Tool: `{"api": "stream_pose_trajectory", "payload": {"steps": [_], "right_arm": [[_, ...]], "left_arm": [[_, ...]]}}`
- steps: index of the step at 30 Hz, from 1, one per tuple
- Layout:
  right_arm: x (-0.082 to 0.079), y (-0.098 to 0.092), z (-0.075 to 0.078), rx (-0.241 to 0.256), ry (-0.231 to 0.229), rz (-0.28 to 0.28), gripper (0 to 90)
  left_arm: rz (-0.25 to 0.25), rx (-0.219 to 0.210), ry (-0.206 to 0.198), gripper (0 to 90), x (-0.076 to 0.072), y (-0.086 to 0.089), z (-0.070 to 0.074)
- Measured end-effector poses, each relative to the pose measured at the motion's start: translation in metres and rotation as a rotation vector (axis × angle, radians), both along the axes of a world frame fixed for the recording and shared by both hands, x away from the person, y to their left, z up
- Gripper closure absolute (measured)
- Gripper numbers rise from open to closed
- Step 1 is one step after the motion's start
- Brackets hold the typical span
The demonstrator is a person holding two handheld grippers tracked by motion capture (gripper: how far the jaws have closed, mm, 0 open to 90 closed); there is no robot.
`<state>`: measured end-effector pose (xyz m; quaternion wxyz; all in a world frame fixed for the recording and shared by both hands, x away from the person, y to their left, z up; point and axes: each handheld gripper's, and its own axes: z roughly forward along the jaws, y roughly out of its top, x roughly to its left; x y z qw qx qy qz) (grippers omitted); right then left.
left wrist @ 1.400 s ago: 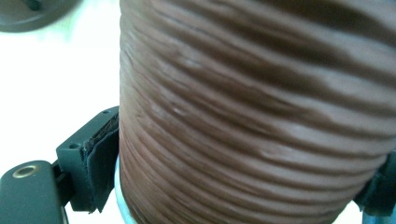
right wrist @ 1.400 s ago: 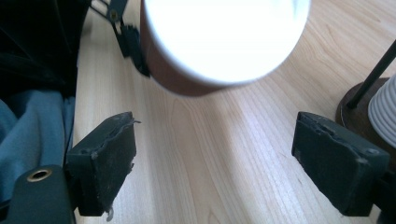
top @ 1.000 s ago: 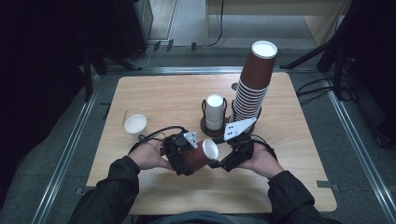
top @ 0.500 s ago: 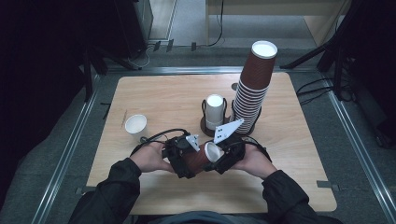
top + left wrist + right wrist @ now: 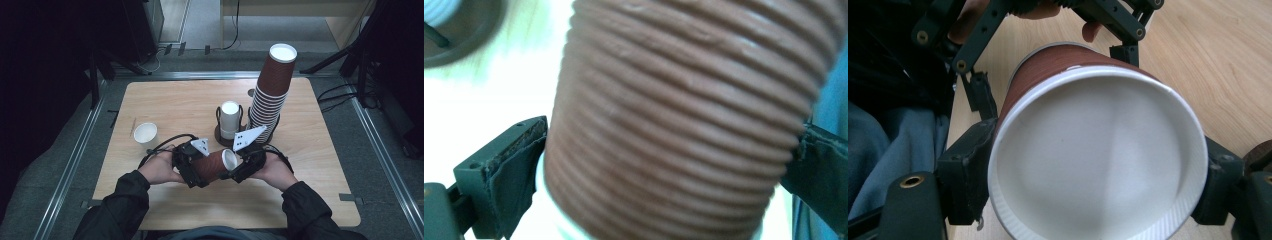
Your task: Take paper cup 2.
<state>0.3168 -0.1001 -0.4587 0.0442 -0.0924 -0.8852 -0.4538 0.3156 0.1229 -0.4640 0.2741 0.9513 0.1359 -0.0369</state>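
A ribbed brown cup (image 5: 216, 164) lay sideways between two handheld grippers above the table (image 5: 320, 200). The left gripper (image 5: 196, 170) pinched its body between both fingers; the right gripper (image 5: 239, 167) clamped the white rim (image 5: 1098, 155). Handing it over cleanly likely called for one grip loosening gently, without crushing the paper wall.

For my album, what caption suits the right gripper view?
Brown ribbed paper cup, white mouth facing the camera, clamped between both grippers above a wooden table.
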Motion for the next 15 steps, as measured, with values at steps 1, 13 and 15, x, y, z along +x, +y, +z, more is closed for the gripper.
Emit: {"api": "stream_pose_trajectory", "payload": {"steps": [1,13,15], "right_arm": [[0.0,0.0,0.0,0.0,0.0,0.0,21.5],[0.003,-0.015,-0.002,0.015,-0.002,-0.053,21.4],[0.003,-0.016,-0.002,0.022,-0.002,-0.056,21.4]], "left_arm": [[0.0,0.0,0.0,0.0,0.0,0.0,0.0],[0.062,-0.131,-0.041,0.0,0.003,0.028,0.003],[0.068,-0.145,-0.036,0.0,0.001,0.033,0.002]]}}
